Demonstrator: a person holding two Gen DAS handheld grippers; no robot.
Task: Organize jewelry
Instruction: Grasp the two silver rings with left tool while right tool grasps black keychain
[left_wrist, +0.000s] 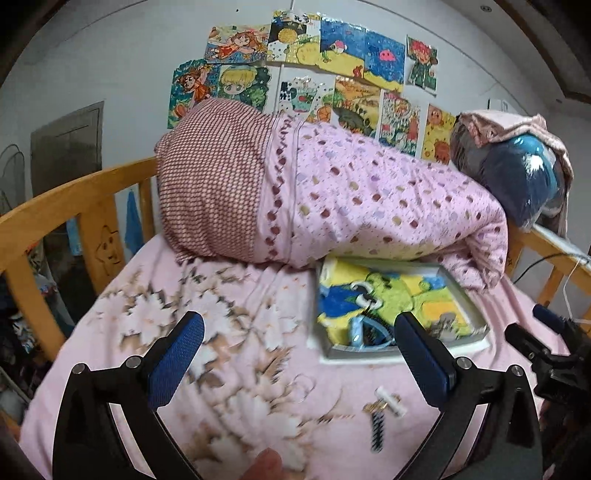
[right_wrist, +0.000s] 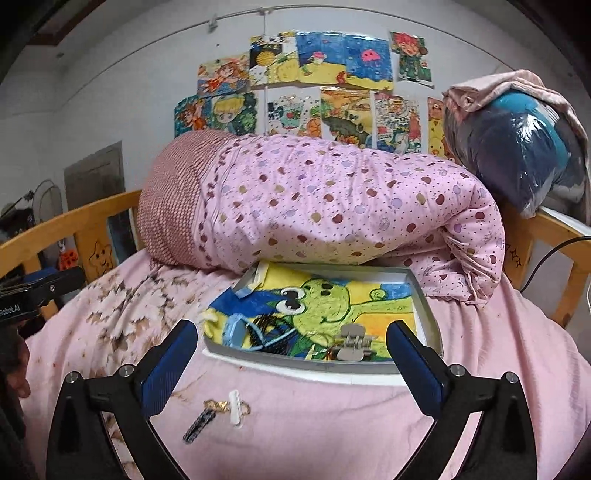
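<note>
A shallow white tray (right_wrist: 424, 314) lined with a bright frog drawing lies on the pink bed. In it are a grey claw hair clip (right_wrist: 354, 341), a light blue clip (right_wrist: 233, 328) and dark cords. In front of the tray, on the sheet, lie a white clip (right_wrist: 235, 408), a small gold piece (right_wrist: 218, 405) and a dark patterned hair clip (right_wrist: 198, 426). My right gripper (right_wrist: 291, 354) hangs open above them, nothing between its fingers. My left gripper (left_wrist: 299, 354) is open too, over the sheet left of the tray (left_wrist: 476, 317). The white clip (left_wrist: 390, 400), dark clip (left_wrist: 377, 430) and a thin ring (left_wrist: 301, 387) lie below it.
A rolled pink dotted quilt (right_wrist: 332, 206) lies right behind the tray. A wooden bed rail (left_wrist: 74, 206) rings the bed. A plastic-wrapped blue bundle (right_wrist: 517, 158) sits at the back right. A fingertip (left_wrist: 264, 463) shows at the left view's bottom edge.
</note>
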